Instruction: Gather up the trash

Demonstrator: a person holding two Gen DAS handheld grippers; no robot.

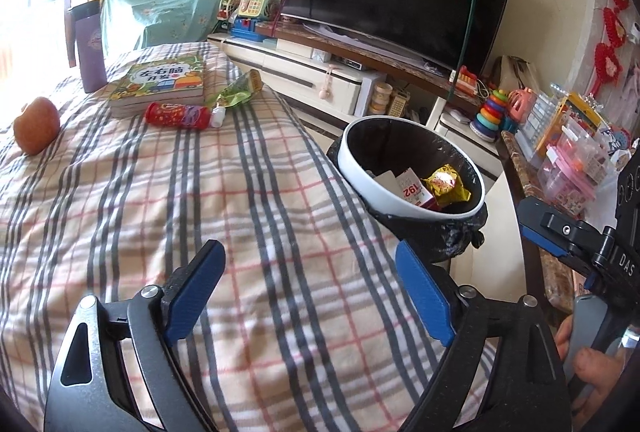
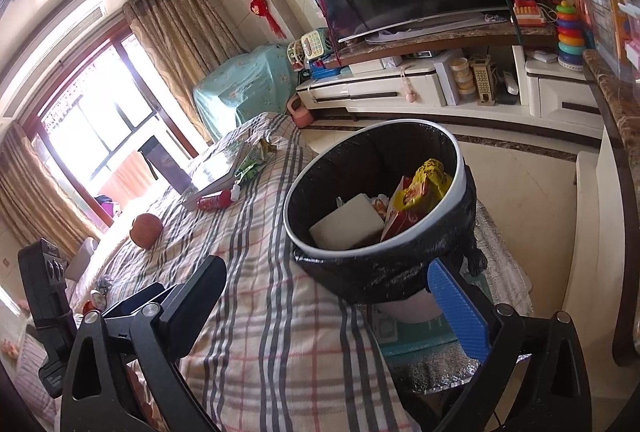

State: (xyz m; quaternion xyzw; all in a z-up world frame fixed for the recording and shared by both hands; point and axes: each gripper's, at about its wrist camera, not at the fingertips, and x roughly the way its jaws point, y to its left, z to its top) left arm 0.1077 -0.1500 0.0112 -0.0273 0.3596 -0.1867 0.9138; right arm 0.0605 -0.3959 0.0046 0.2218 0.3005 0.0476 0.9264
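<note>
Each hand-held gripper (image 1: pixel 308 288) has black curved arms, silver screws and ribbed blue pads (image 2: pixel 460 308).

Empty left claw (image 1: pixel 310 282) over plaid blanket (image 1: pixel 248 200)

bin (image 2: pixel 376 268): foot hidden behind checked blanket (image 2: pixel 256 312) and right gripper's blue finger (image 2: pixel 460 312) | white box (image 2: pixel 346 226) in bin: lower part sunk in shadow | books (image 1: pixel 160 84): title too small to read | right gripper (image 1: pixel 568 232) from left wrist: cut by frame edge, jaws unseen there | red tube (image 2: pixel 216 201): label blurred
</note>
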